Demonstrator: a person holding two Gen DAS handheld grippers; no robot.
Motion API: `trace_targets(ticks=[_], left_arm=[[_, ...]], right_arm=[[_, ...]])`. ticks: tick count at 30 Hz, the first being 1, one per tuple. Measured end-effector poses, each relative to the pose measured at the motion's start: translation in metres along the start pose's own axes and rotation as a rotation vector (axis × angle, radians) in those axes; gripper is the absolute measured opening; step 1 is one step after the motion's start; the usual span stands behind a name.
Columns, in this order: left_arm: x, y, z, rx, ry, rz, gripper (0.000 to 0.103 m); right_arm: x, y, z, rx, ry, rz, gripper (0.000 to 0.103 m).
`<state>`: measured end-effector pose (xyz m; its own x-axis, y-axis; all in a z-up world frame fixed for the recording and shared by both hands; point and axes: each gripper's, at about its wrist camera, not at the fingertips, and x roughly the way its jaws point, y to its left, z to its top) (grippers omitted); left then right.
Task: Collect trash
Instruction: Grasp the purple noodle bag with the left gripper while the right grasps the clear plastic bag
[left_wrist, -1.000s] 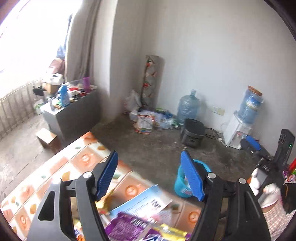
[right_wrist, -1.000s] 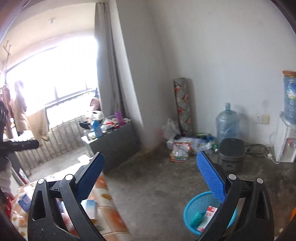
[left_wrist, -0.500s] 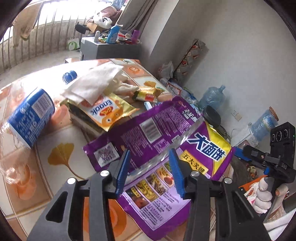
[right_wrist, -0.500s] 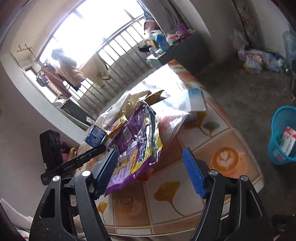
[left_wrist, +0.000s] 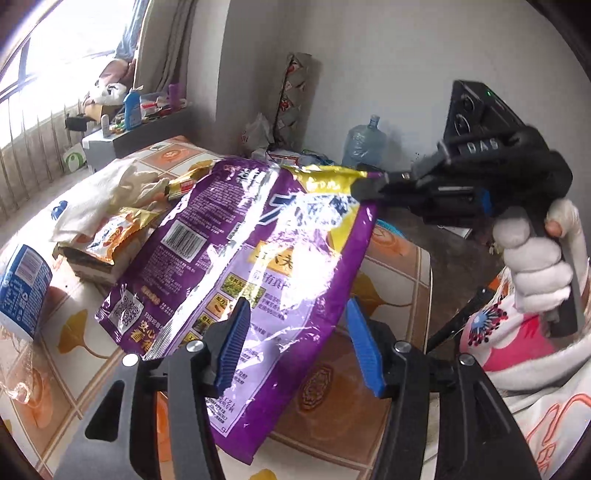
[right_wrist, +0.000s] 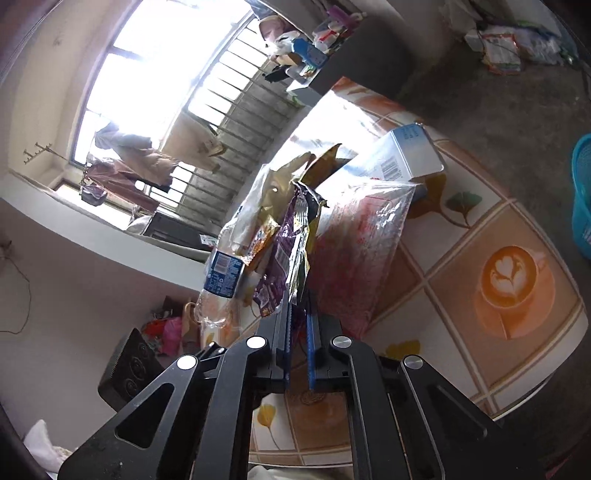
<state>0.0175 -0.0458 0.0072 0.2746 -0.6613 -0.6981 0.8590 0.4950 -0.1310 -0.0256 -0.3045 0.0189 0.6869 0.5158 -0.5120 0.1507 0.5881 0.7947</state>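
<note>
Bottle (left_wrist: 22, 291): a clear plastic bottle with a blue label lies on its side at the left edge of the bench (left_wrist: 399, 273), which is covered in an orange patterned cloth.
Wrapper pile (left_wrist: 110, 236): a white crumpled sheet and an orange-yellow snack wrapper lie heaped just right of the bottle, partly under the purple bag.
Purple bag (left_wrist: 266, 258): a large shiny purple and yellow snack bag, lifted at its top right corner, its lower end hanging over the near edge of the bench.
Left gripper (left_wrist: 295, 343): its blue-padded jaws have just been opening and stand apart on either side of the bag's lower part; the pads do not press on it.
Right gripper (left_wrist: 373, 186): its jaws have just been closing and are clenched on the bag's yellow top corner; a white-gloved hand (left_wrist: 532, 258) holds the grip.
White box (right_wrist: 410, 155): lies on the bench behind a clear reddish wrapper (right_wrist: 362, 251), in the right wrist view.
Blue basket (right_wrist: 581, 199): on the floor, at the far right edge, well apart from the bag.
</note>
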Motion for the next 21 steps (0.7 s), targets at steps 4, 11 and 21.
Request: trace_targets(ticks=[4,11,21], left_arm=[[0.013,-0.011,0.005,0.093,-0.016,0.150,0.054],[0.012,0.007,0.015,-0.012,-0.057,0.164,0.014],[0.000,0.056,0.012,-0.339,-0.110,0.022,0.002]], right_arm=[[0.002,0.010,0.005,0.019,-0.001,0.058,0.005],[0.007,0.019,0.003,-0.021,-0.001,0.040,0.011],[0.013,-0.009,0.005,-0.037,-0.040,-0.149,0.050]])
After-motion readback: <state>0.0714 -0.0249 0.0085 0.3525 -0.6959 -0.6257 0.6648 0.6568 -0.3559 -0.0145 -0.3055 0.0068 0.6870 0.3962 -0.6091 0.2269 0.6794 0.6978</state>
